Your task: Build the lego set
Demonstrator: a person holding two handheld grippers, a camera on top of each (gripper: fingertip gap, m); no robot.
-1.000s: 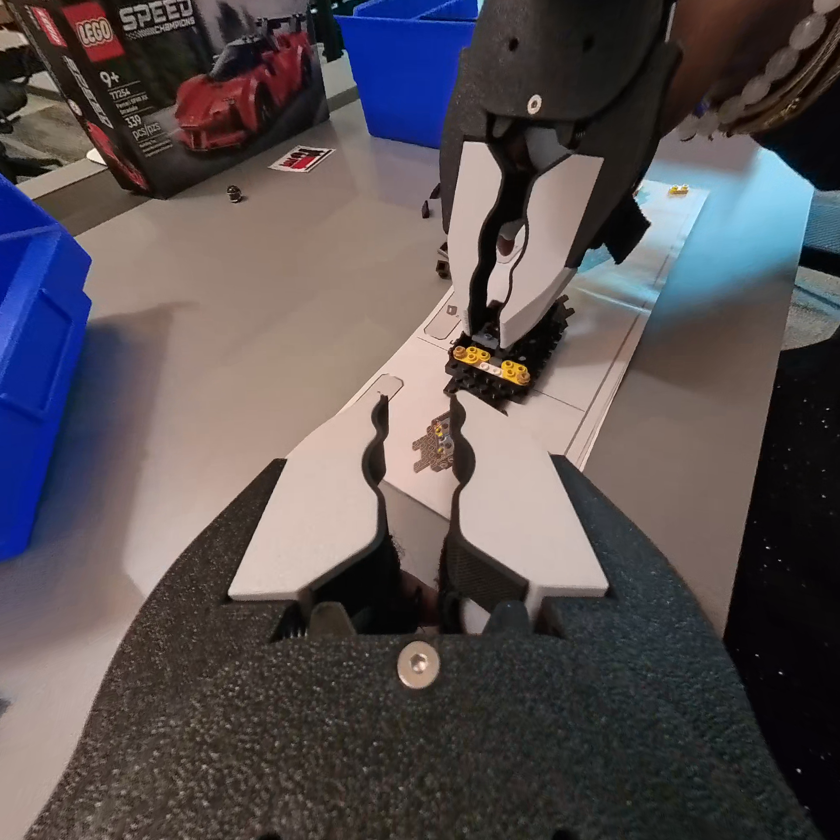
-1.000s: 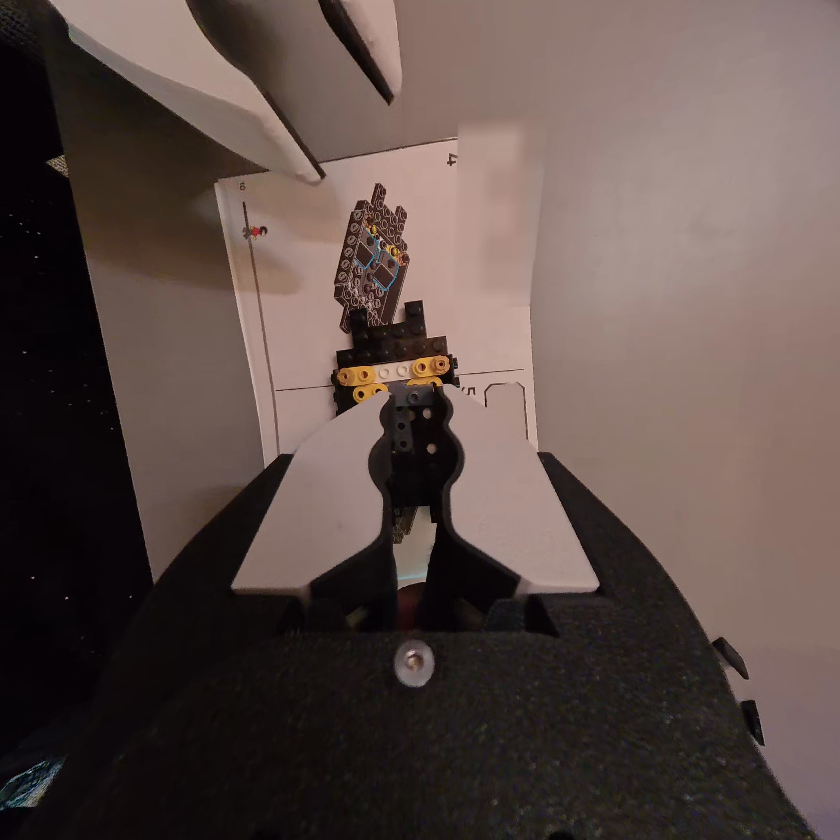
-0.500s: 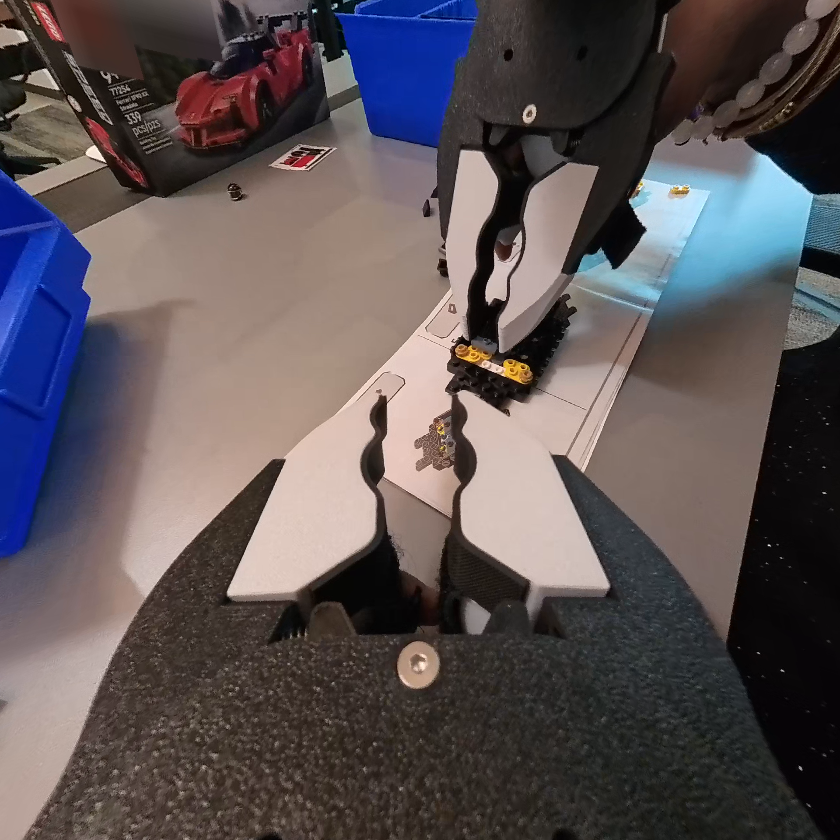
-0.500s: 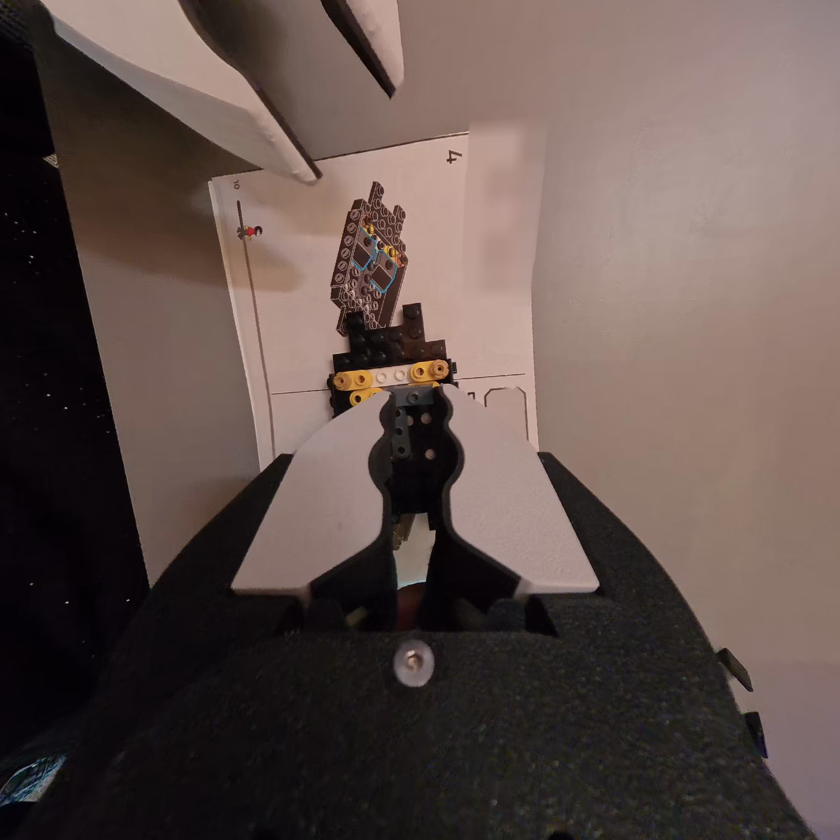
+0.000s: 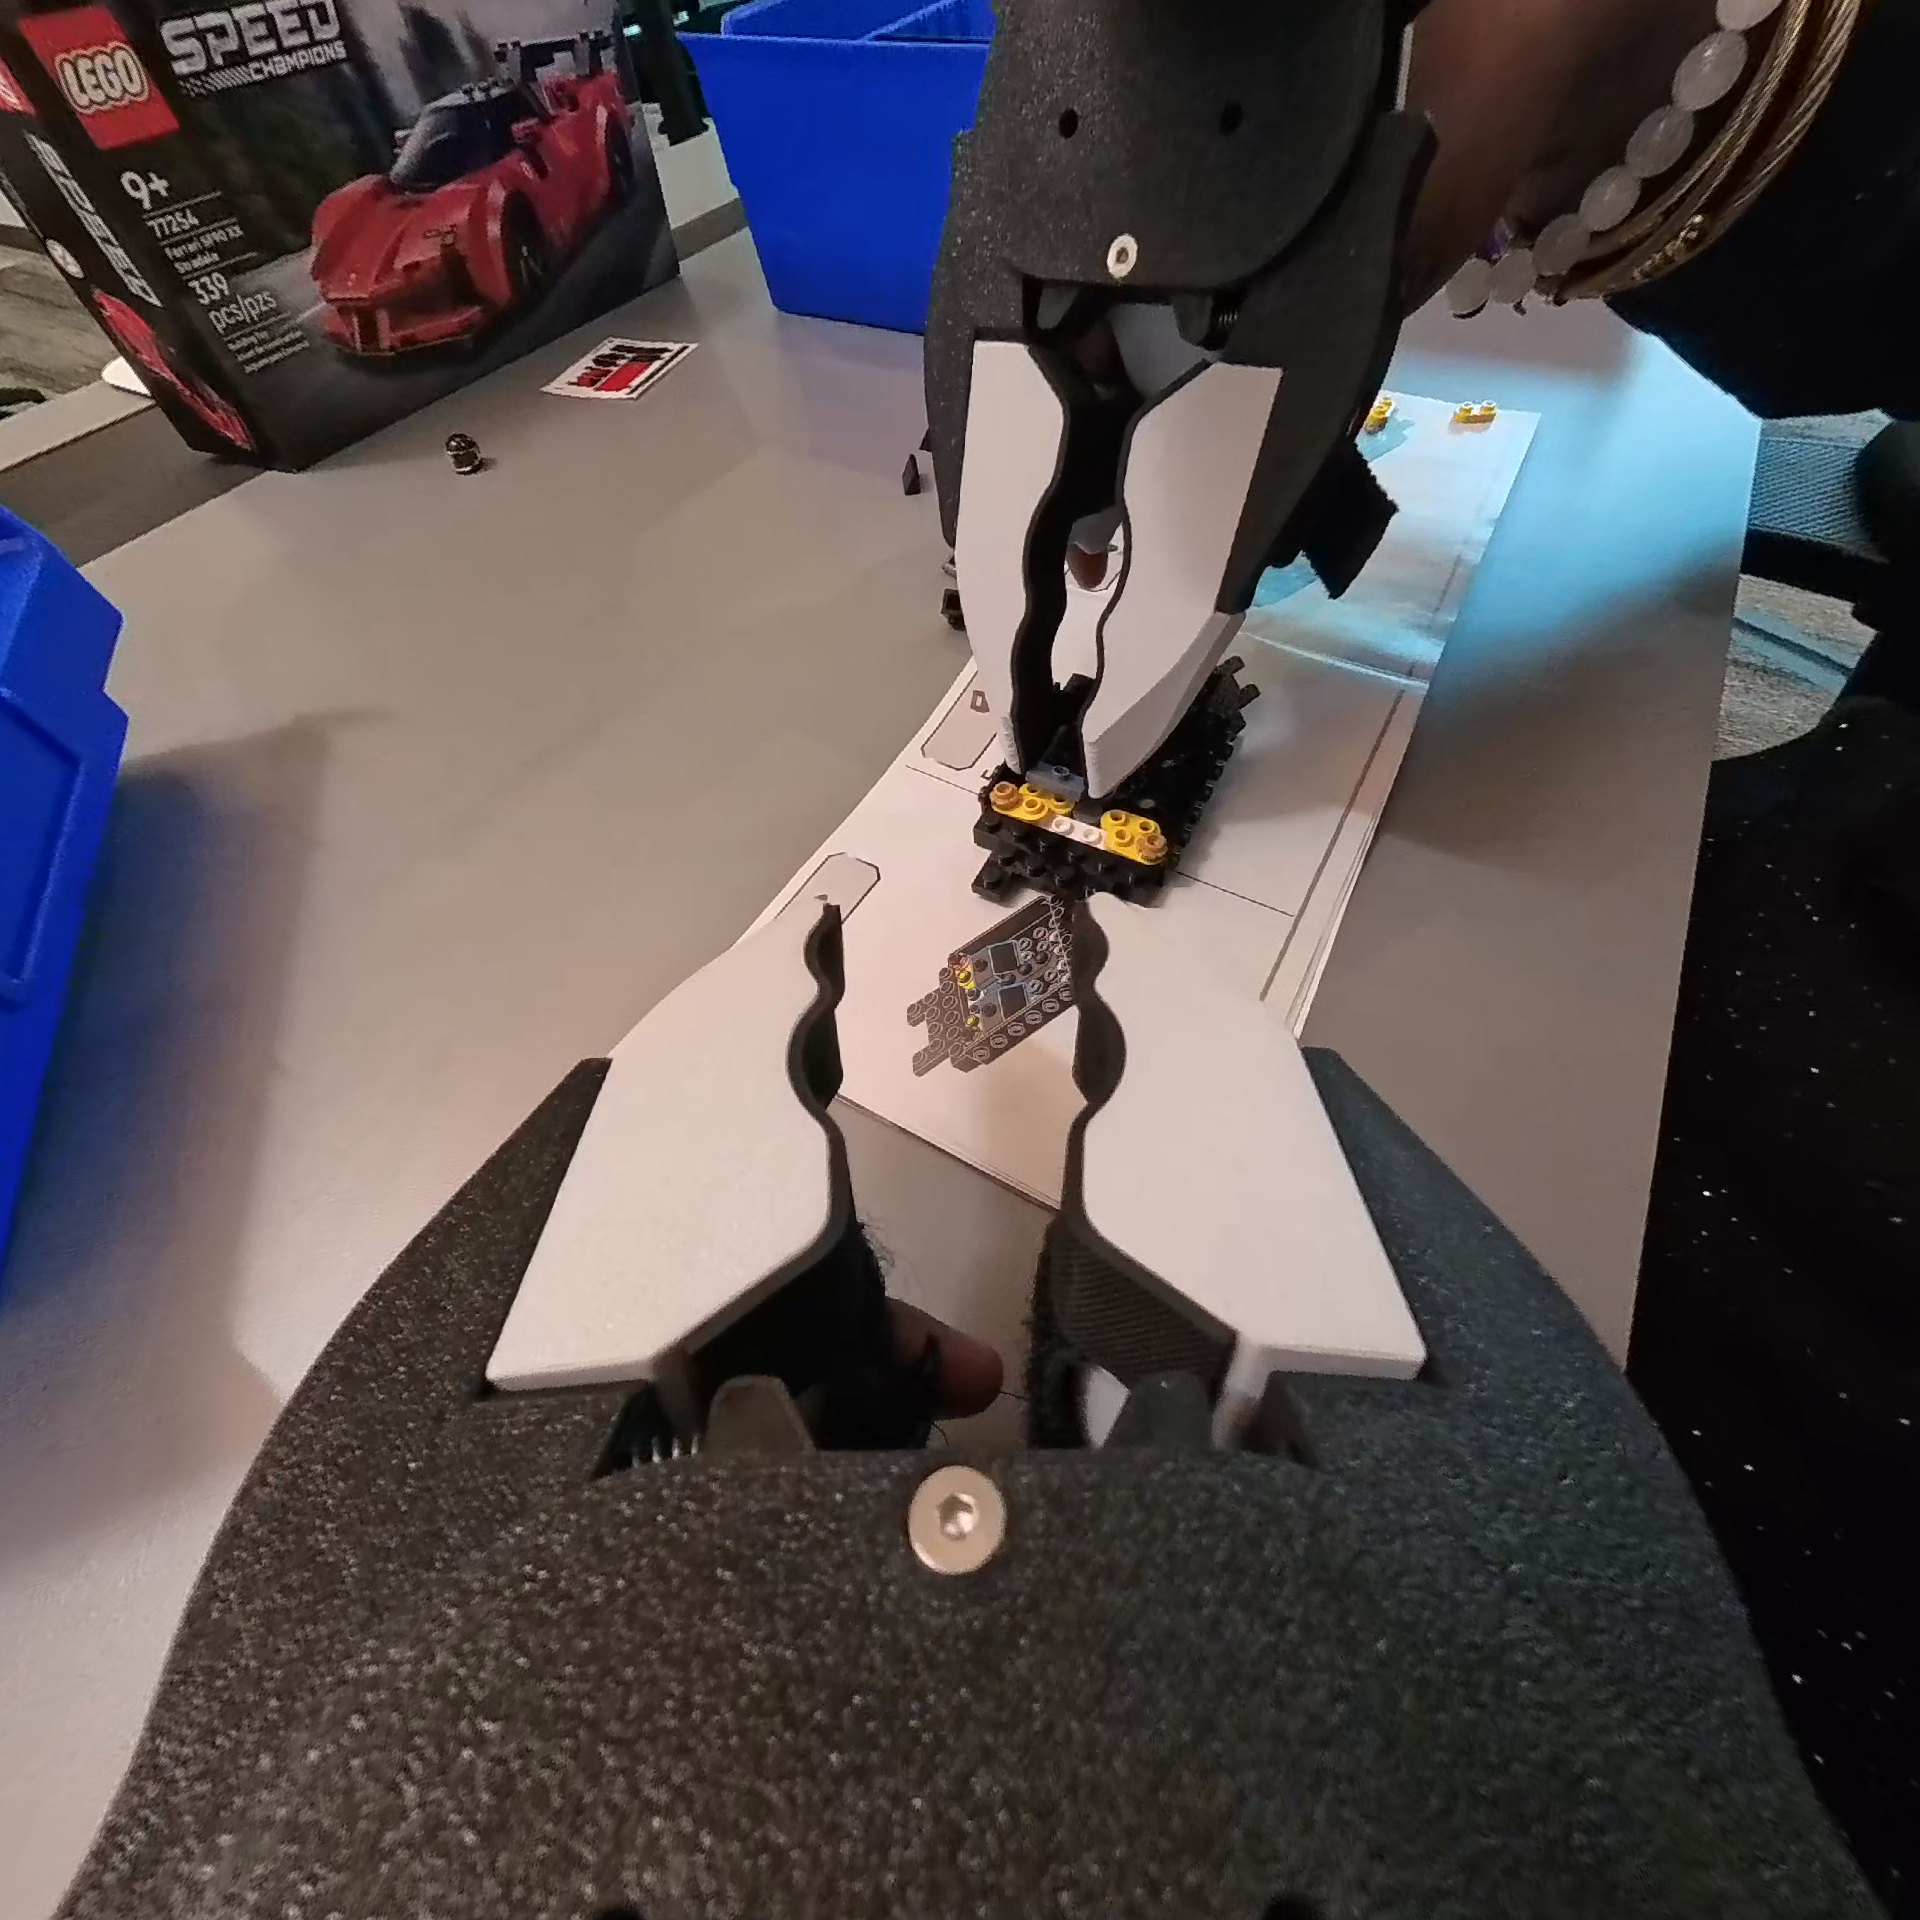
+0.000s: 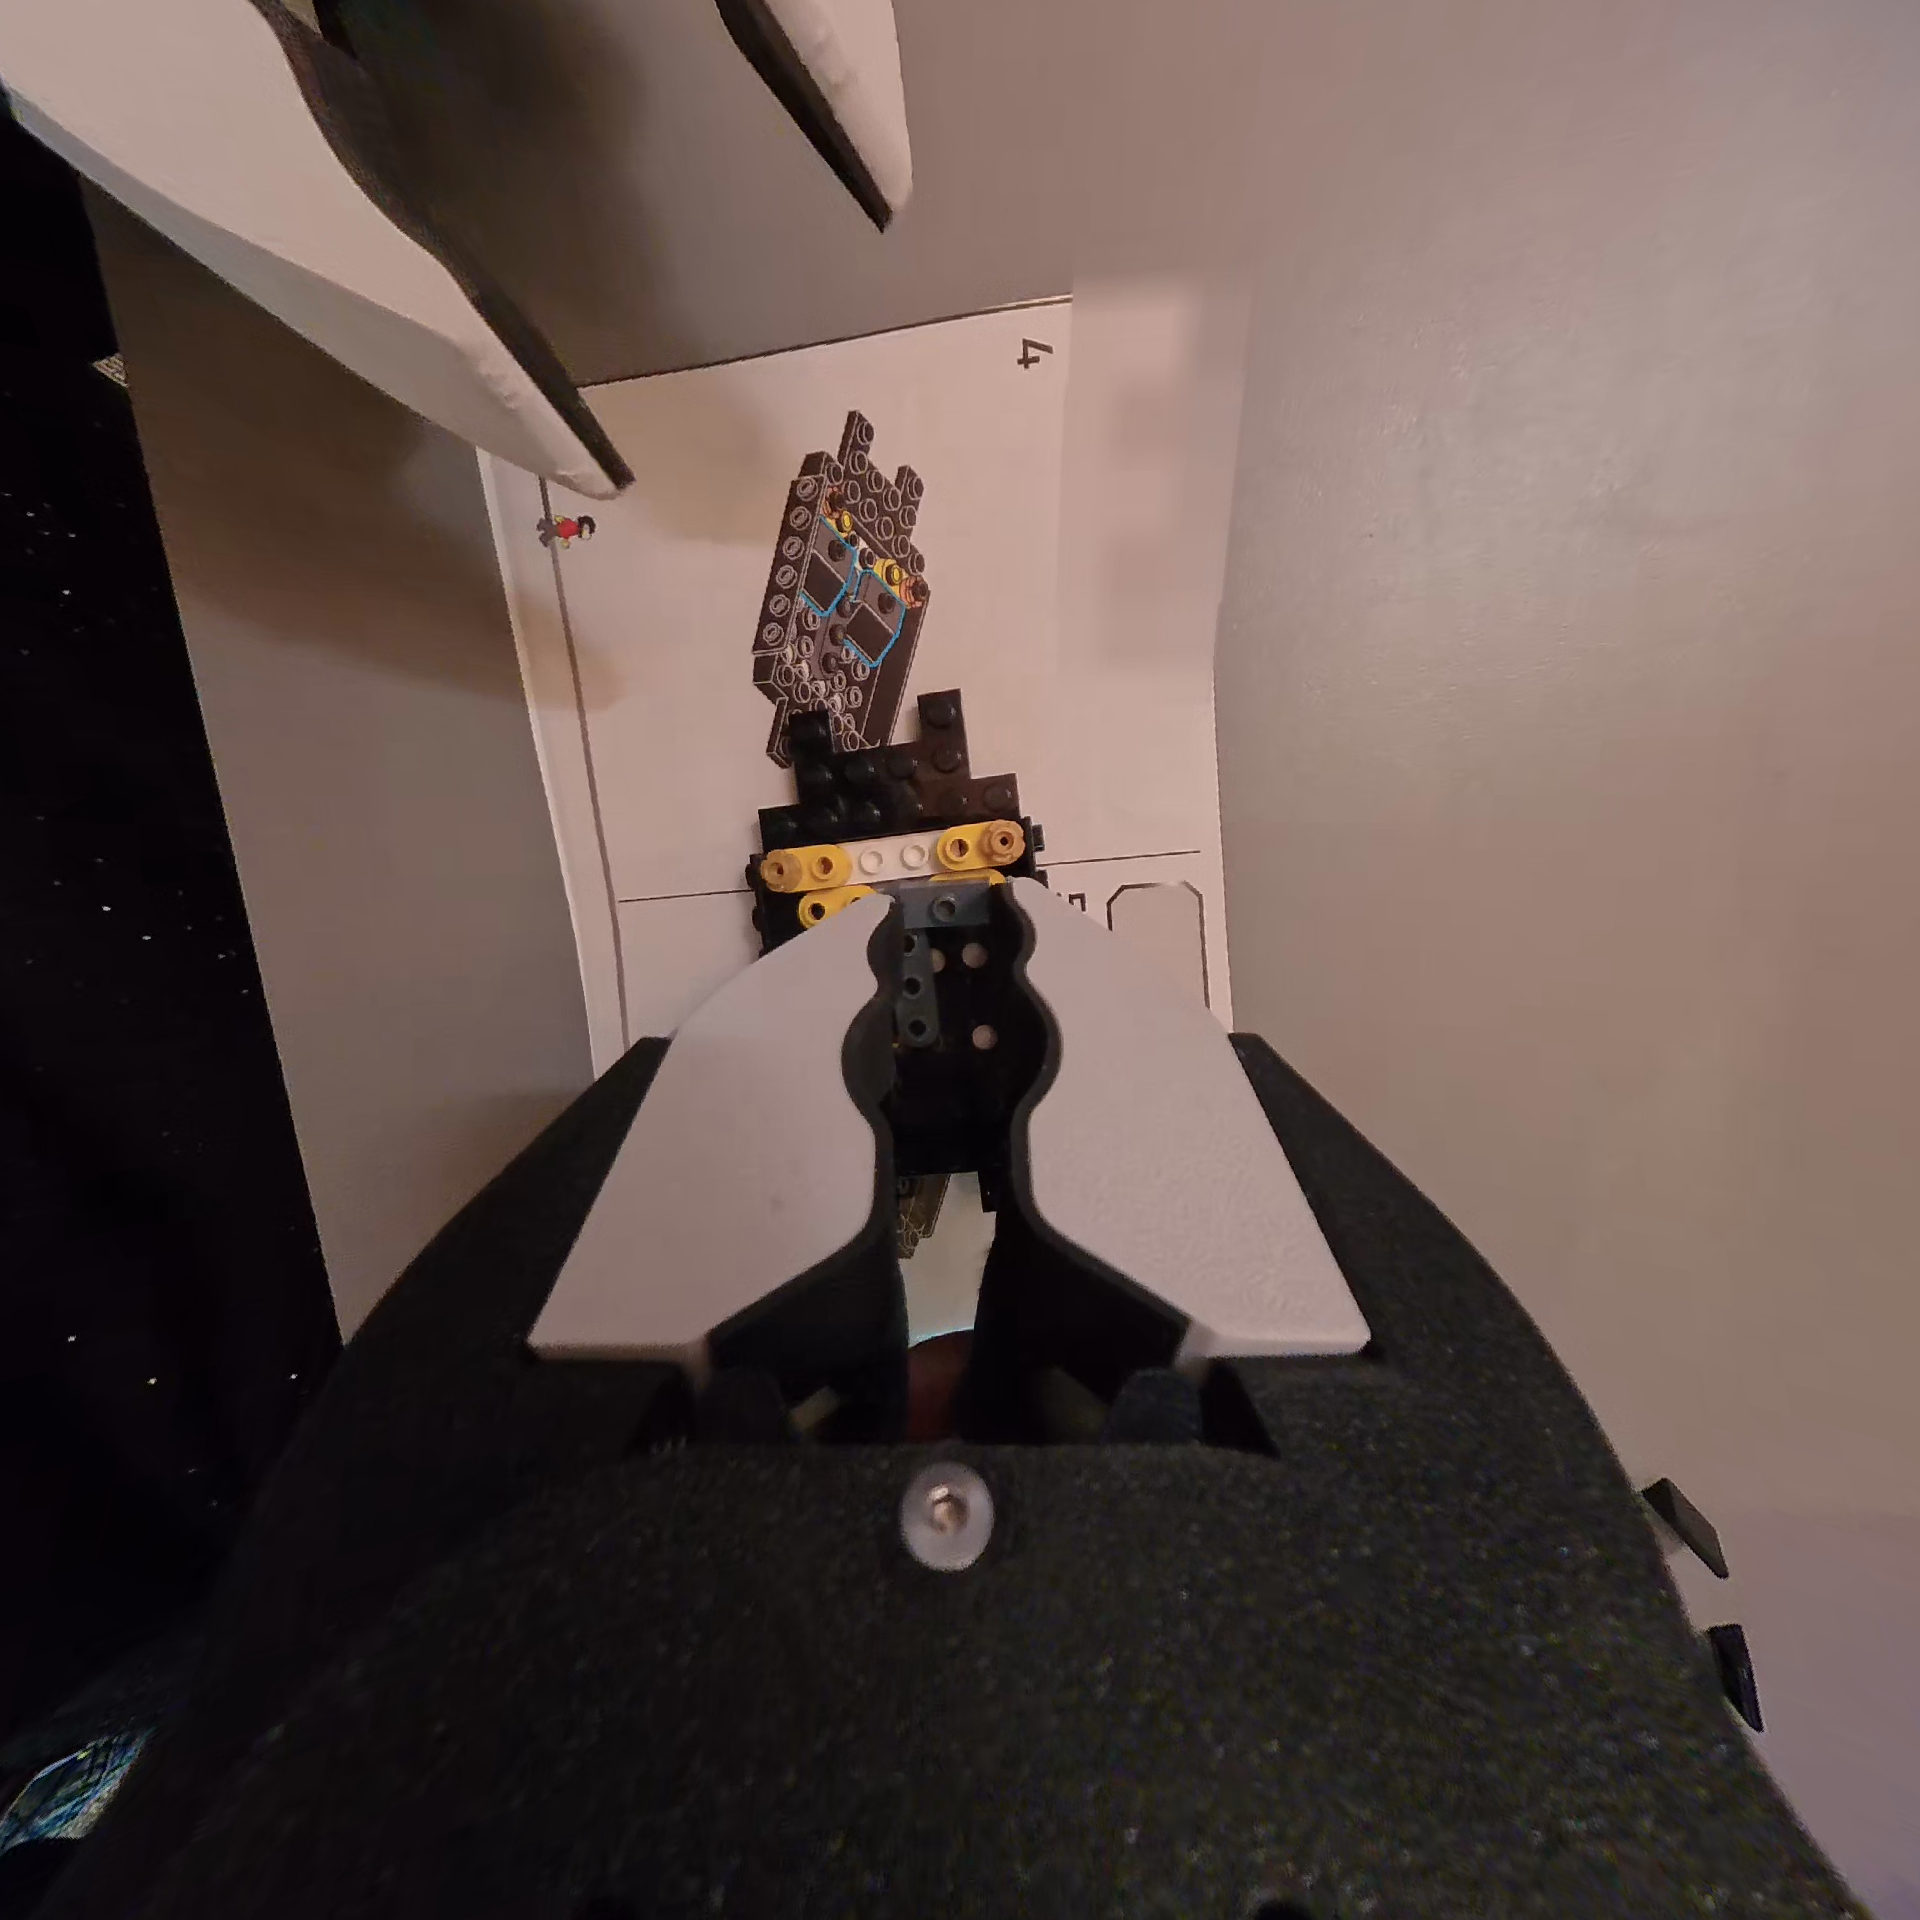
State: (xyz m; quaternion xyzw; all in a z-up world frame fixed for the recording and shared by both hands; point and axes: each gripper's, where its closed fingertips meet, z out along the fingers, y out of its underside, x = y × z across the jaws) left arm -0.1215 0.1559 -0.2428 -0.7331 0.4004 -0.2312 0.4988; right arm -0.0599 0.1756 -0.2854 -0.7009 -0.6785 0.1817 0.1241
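Observation:
A black lego assembly with yellow and white plates on top lies on the open instruction booklet. My right gripper comes down on it from above, shut on a small grey piece that touches the assembly just behind the yellow plates. In the right wrist view the right gripper holds the grey piece over the assembly. My left gripper is open and empty, low over the booklet just in front of the assembly. Its fingers show at the top left of the right wrist view.
The set's box stands at the back left. Blue bins stand at the back and at the left. A sticker, a small dark part and loose yellow parts lie on the grey table. The table edge runs close on the right. The tips of one gripper are about 8 cm away from the tips of the other.
My left gripper's jaws have opened wider. The right gripper has stayed on the assembly with the grey piece held between its tips.

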